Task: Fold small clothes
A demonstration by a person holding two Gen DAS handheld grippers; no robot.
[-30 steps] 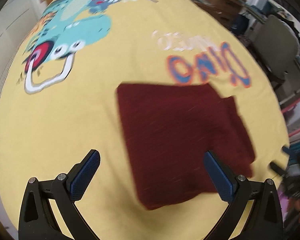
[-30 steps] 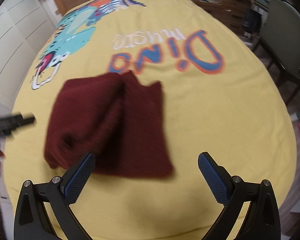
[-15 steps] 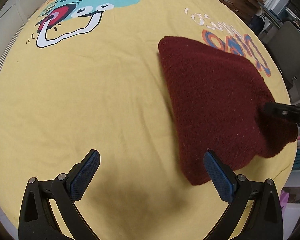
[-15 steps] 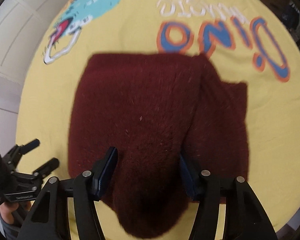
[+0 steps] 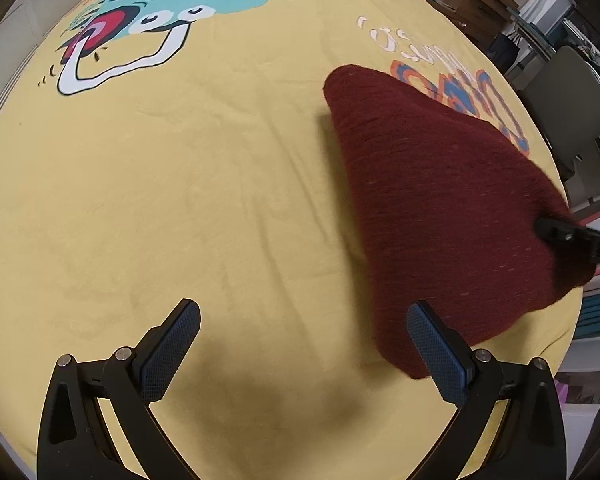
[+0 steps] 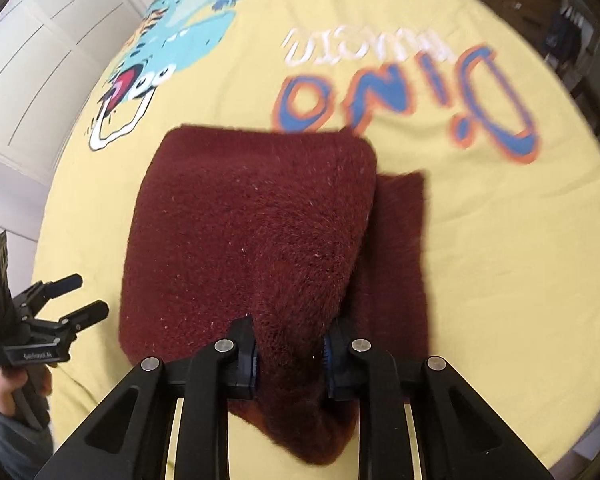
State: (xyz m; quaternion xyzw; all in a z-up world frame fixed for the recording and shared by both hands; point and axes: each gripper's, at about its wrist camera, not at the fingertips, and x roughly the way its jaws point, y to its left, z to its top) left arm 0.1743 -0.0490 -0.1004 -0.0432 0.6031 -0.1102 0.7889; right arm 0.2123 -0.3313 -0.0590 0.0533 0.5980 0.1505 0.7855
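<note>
Lying on a yellow printed sheet (image 5: 180,184): one maroon knit garment (image 6: 252,232), partly doubled over, its near edge bunched and raised. Right gripper (image 6: 290,356): fingers closed tight on that bunched edge. Left gripper (image 5: 302,344): fingers spread wide, holding nothing, poised over bare sheet just left of the garment. Risk, as judged: thick knit pinched at a single point may slip or drag the lower layer askew, leaving the fold uneven. Count: one garment, two grippers, one sheet bearing one dinosaur print (image 5: 168,12) and one "Dino" lettering (image 6: 404,96).
</note>
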